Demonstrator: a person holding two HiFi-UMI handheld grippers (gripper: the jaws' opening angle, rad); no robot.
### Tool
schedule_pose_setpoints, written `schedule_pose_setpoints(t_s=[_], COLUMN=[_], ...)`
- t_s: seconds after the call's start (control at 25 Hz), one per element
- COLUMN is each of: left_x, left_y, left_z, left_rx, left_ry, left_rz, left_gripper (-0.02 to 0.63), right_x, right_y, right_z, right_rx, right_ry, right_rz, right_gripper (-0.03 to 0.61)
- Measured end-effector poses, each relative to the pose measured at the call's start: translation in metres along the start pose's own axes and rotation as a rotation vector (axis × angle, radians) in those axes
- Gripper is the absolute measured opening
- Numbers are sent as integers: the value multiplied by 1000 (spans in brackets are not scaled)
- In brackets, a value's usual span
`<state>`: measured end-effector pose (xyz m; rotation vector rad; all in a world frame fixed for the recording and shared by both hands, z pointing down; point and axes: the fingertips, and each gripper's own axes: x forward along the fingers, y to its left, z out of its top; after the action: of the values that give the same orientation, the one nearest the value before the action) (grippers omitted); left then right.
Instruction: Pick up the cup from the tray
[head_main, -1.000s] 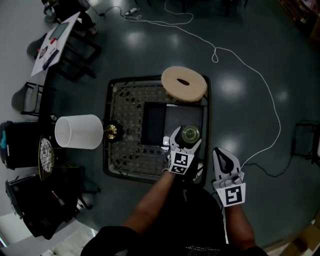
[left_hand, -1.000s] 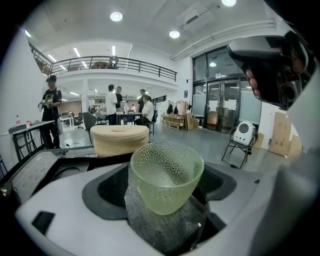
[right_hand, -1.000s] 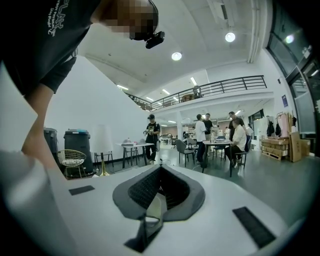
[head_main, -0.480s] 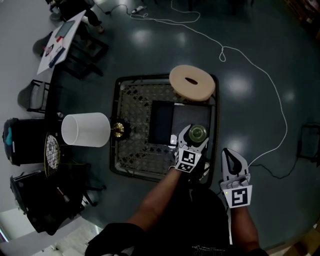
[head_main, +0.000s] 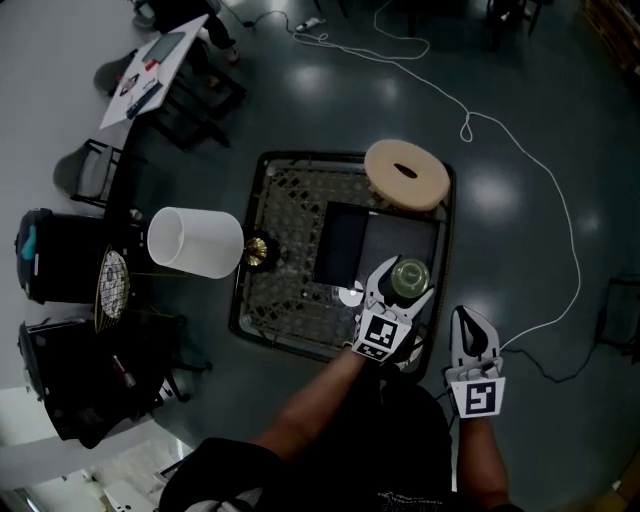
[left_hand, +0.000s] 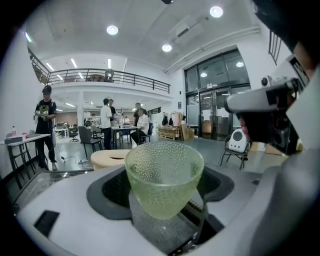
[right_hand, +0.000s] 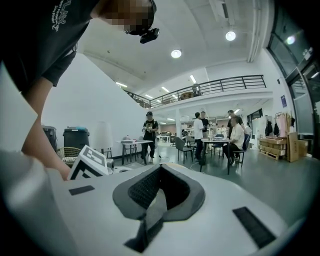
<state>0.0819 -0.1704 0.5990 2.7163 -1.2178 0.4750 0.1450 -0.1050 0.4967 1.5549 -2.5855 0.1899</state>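
A pale green dimpled glass cup (left_hand: 164, 177) stands upright between the jaws of my left gripper (head_main: 408, 279), whose jaws have just been closing and now press on its sides. In the head view the cup (head_main: 410, 276) hangs over the near right part of the dark tray (head_main: 340, 245). The tray lies on a black mesh table (head_main: 290, 205). My right gripper (head_main: 474, 325) hangs to the right of the table's near corner, apart from everything. Its pads (right_hand: 157, 197) meet with nothing between them.
A beige round cushion with a slot (head_main: 406, 173) lies on the table's far right corner. A white lampshade (head_main: 195, 241) on a brass fitting (head_main: 257, 250) lies at the table's left edge. Black bins (head_main: 60, 255) stand further left. A white cable (head_main: 520, 150) runs across the floor.
My left gripper has closed on the cup and risen with it above the tray. The right gripper has kept its place beside it.
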Motion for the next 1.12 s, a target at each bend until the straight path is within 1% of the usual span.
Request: schedule_pose_setpoints(t_s=[0.16, 0.32, 0.4, 0.52, 0.68, 0.8, 0.96, 1.04, 1.12], left_x=[-25, -51, -65, -90, -124, -144, -161, -166, -168], left_y=[2, -5, -7, -4, 2, 6, 12, 15, 18], left_z=[29, 53, 62, 77, 95, 102, 106, 112, 120], left_rx=[8, 21, 22, 15, -27, -17, -22, -32, -53], left_ry=[-47, -59, -67, -85, -121, -130, -138, -152, -169], left_rz=[1, -27, -27, 1, 50, 77, 91, 85, 73], left_gripper=[387, 387, 387, 387, 387, 387, 387, 387, 387], right_x=[-2, -4, -5, -3, -2, 2, 11, 16, 18], right_y=[6, 17, 25, 42, 58, 68, 79, 82, 83], right_z=[0, 5, 10, 21, 39, 53, 63, 75, 89], right_rx=[-23, -41, -44, -54, -76, -99, -132, -129, -139], right_ry=[-24, -42, -53, -74, -102, -129, -126, -144, -129], right_rz=[6, 46, 70, 115, 161, 186, 198, 196, 184], right_gripper=[8, 8, 8, 8, 8, 8, 8, 8, 8])
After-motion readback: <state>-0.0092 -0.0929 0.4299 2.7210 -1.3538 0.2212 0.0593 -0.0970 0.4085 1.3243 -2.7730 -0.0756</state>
